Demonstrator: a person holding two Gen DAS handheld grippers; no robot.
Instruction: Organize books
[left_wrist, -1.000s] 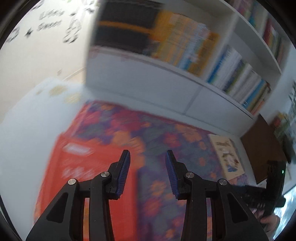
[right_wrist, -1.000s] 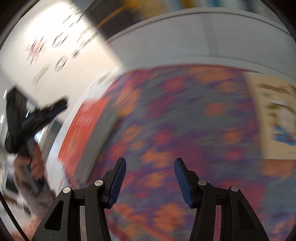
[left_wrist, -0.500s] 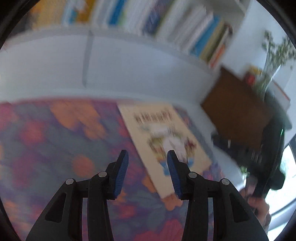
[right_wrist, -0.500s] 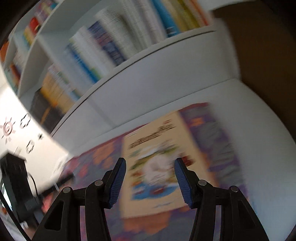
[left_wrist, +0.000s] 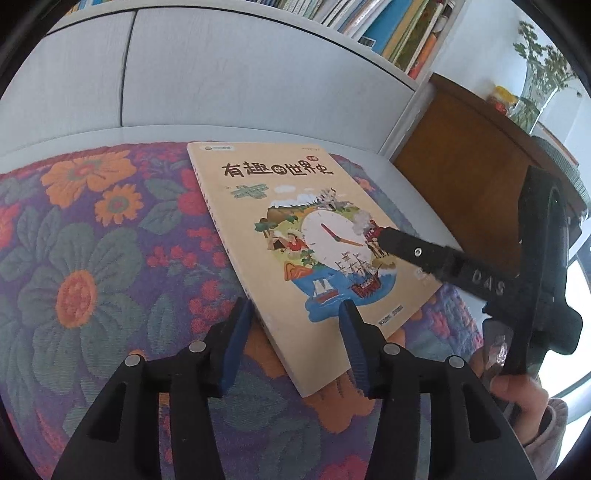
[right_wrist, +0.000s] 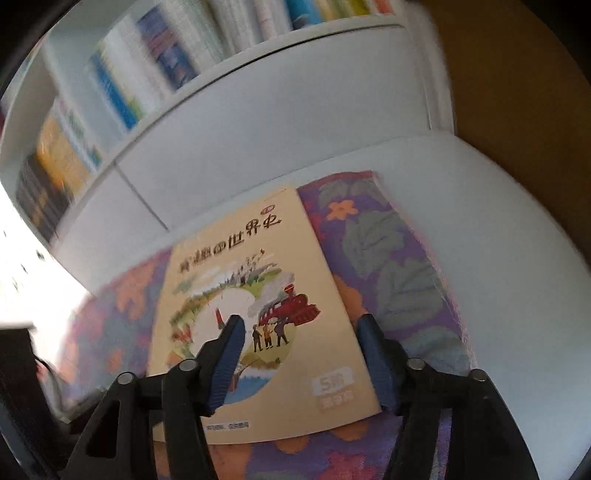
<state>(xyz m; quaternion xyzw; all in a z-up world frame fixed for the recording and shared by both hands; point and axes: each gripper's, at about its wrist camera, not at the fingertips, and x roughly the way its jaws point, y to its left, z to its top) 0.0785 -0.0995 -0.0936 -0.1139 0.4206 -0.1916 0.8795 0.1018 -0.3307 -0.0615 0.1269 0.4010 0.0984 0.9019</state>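
The book is lying flat on the floral cloth, long axis running away from both grippers. The left gripper, jaws just widening and empty, is straddling its near-left corner. The right gripper, jaws just widening and empty, is straddling the right edge. The shelf is standing beyond.

Left gripper stands over the near corner of a tan picture book lying flat on a floral cloth; its jaws have just been opening. Right gripper reaches over the book's cover.
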